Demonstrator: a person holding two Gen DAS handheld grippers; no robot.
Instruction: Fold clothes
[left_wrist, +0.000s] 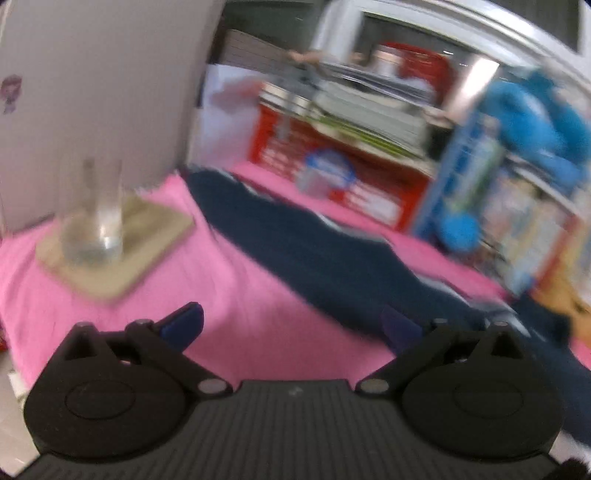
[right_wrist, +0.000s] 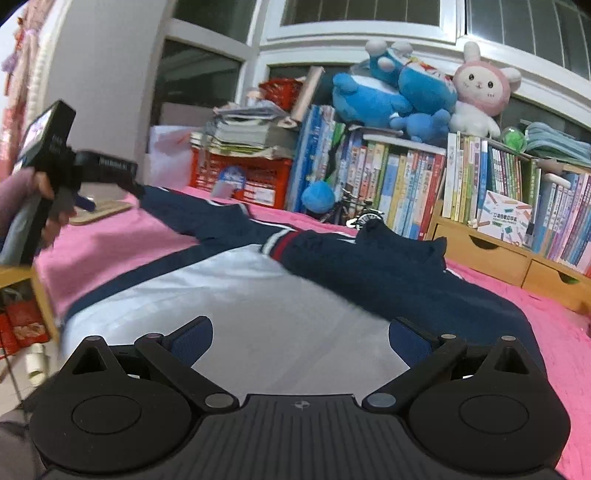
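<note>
**A:** Nearest thing for us in the right wrist view is the right gripper (right_wrist: 300, 341) itself, blue pads spread wide apart with nothing between them. It hangs right over the white body panel of the jacket (right_wrist: 240, 295), which lies flat on the pink bedspread (right_wrist: 554, 332). The navy sleeve runs off to the right of the fingers, the other one stretches away to the upper left.

**B:** Same on our left side. The left gripper (left_wrist: 293, 328) has its pads parted too, empty, sitting over bare pink cover. In that view the jacket's navy sleeve lies ahead and to the right, passing close by the right pad. It's blurry, so we can't tell if it touches.

**A:** We also see the left gripper from the right camera, far left, held in a hand (right_wrist: 48, 206) above the edge of the bed.

**B:** And there's a clear glass (left_wrist: 92, 218) standing on a tan book (left_wrist: 122, 243), off to the left.
</note>
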